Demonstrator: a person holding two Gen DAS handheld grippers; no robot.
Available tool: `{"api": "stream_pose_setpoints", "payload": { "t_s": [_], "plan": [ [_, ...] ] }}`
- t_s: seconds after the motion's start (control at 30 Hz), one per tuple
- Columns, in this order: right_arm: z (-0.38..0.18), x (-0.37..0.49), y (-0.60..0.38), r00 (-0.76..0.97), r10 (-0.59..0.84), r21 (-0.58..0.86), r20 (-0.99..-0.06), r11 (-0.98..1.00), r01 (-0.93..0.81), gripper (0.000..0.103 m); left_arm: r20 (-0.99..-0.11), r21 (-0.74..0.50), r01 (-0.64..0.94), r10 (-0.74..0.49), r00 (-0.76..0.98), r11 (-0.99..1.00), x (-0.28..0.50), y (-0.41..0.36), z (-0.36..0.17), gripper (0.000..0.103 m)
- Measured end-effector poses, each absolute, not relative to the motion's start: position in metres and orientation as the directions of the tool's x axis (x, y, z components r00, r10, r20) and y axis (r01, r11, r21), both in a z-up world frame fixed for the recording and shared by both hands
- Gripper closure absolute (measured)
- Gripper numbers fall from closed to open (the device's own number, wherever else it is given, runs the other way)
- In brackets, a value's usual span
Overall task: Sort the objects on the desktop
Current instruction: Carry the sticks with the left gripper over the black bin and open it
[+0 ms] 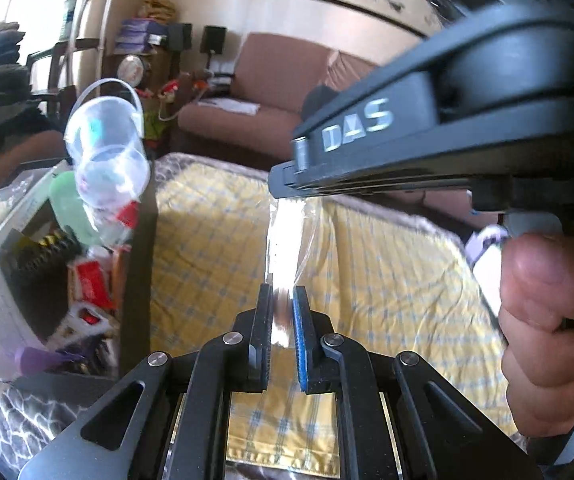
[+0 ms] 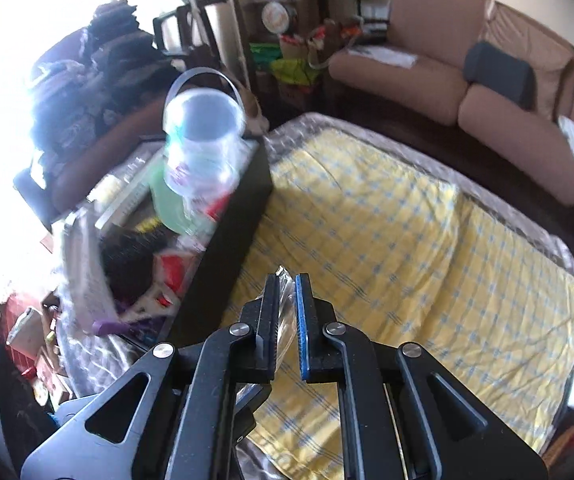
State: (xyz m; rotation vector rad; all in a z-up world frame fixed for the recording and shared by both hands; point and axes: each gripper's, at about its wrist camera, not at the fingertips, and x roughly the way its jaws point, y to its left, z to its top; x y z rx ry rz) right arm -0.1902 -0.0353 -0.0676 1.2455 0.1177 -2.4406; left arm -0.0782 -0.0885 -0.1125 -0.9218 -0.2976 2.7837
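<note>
Low table (image 2: 287, 136) covered by yellow checked cloth (image 2: 387, 240) over grey patterned cover. Black box (image 2: 227, 248) of assorted items stands directly at the cloth's left edge.

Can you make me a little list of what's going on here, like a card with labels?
surface: yellow checked cloth
left gripper: shut on clear plastic wrapper
right gripper: shut on the same wrapper's other end
black box: beside the cloth, full of mixed things
on top of box: clear tub with handle
behind: brown sofa

Home living room — sofa (image 2: 427, 80).
</note>
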Motion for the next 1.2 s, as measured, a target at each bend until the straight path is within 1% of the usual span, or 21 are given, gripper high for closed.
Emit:
{"api": "stream_pose_setpoints", "payload": {
  "t_s": [0.07,0.27,0.37,0.43,0.5,0.63,0.7,0.8,0.9,1.0,1.07,1.13,1.17,1.2],
  "plan": [
    [-0.056,-0.189,-0.043,-0.529,-0.35,0.134,-0.773,-0.905,0.403,0.095,-0.543,-0.237,-0.095,0.213,-0.813,-0.967,-0.079,-0.102,-0.107,0.094],
    [-0.026,-0.19,-0.077,-0.565,-0.411,0.148,-0.715,-0.879,0.453,0.095,-0.491,-0.221,-0.046,0.152,-0.858,-0.974,-0.084,-0.137,-0.082,0.093],
    [-0.014,-0.191,-0.105,-0.579,-0.427,0.12,-0.695,-0.862,0.492,0.095,-0.467,-0.228,-0.009,0.117,-0.876,-0.974,-0.084,-0.159,-0.071,0.093],
    [-0.009,-0.194,-0.126,-0.6,-0.426,0.088,-0.677,-0.856,0.509,0.094,-0.447,-0.209,0.031,0.067,-0.892,-0.977,-0.085,-0.176,-0.065,0.092],
    [-0.005,-0.197,-0.143,-0.609,-0.444,0.091,-0.658,-0.849,0.521,0.094,-0.442,-0.216,0.054,0.048,-0.896,-0.975,-0.093,-0.197,-0.062,0.092],
    [-0.005,-0.218,-0.176,-0.556,-0.516,0.163,-0.652,-0.812,0.561,0.095,-0.489,-0.24,0.118,0.015,-0.872,-0.964,-0.11,-0.235,-0.058,0.092],
    [-0.012,-0.235,-0.2,-0.512,-0.534,0.189,-0.673,-0.793,0.579,0.095,-0.538,-0.27,0.155,0.016,-0.843,-0.95,-0.123,-0.256,-0.062,0.092],
    [-0.028,-0.257,-0.226,-0.463,-0.541,0.211,-0.702,-0.779,0.591,0.095,-0.589,-0.282,0.216,-0.009,-0.808,-0.935,-0.139,-0.28,-0.073,0.092],
    [-0.048,-0.28,-0.243,-0.41,-0.544,0.249,-0.732,-0.774,0.582,0.095,-0.626,-0.312,0.249,0.001,-0.78,-0.917,-0.151,-0.299,-0.087,0.093],
    [-0.065,-0.296,-0.251,-0.372,-0.554,0.296,-0.745,-0.774,0.56,0.095,-0.644,-0.343,0.245,0.037,-0.764,-0.907,-0.158,-0.309,-0.096,0.093],
    [-0.074,-0.302,-0.255,-0.38,-0.549,0.298,-0.745,-0.783,0.547,0.095,-0.652,-0.315,0.23,0.034,-0.758,-0.921,-0.161,-0.308,-0.101,0.093],
    [-0.079,-0.307,-0.258,-0.376,-0.552,0.308,-0.744,-0.783,0.54,0.096,-0.642,-0.256,0.205,0.007,-0.766,-0.945,-0.156,-0.307,-0.105,0.093],
    [-0.081,-0.311,-0.259,-0.38,-0.555,0.314,-0.74,-0.785,0.534,0.098,-0.637,-0.246,0.209,-0.005,-0.77,-0.946,-0.153,-0.309,-0.107,0.093],
    [-0.082,-0.313,-0.261,-0.386,-0.553,0.312,-0.738,-0.787,0.533,0.099,-0.641,-0.263,0.231,-0.009,-0.767,-0.937,-0.15,-0.317,-0.113,0.093]
  ]
}}
